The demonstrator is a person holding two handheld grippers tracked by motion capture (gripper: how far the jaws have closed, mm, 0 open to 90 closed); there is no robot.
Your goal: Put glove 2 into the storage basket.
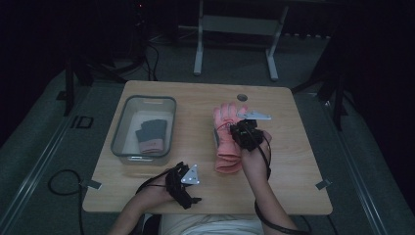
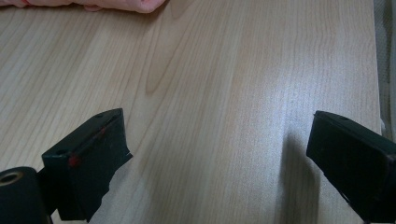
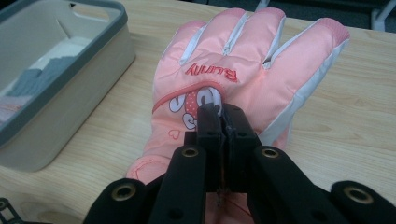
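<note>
A pink padded glove [image 1: 226, 147] with "Bunny" stitched on it [image 3: 261, 51] lies flat in the middle of the wooden table [image 1: 191, 98], fingers pointing away from me. My right gripper [image 1: 243, 133] rests on the back of the glove, and its jaws [image 3: 223, 114] are pressed together, pinching the fabric. My left gripper [image 1: 188, 190] sits low over bare wood near the front edge, left of the glove's cuff. Its jaws [image 2: 217, 140] stand wide apart with nothing between them. The glove's cuff edge [image 2: 116, 4] shows at the top.
A grey-rimmed plastic bin [image 1: 120, 128] stands on the left half of the table, with a grey glove with a pink cuff [image 1: 151, 134] inside it. The bin's wall [image 3: 70, 93] is close to the left of the pink glove. A round hole [image 1: 242, 97] is near the table's far edge.
</note>
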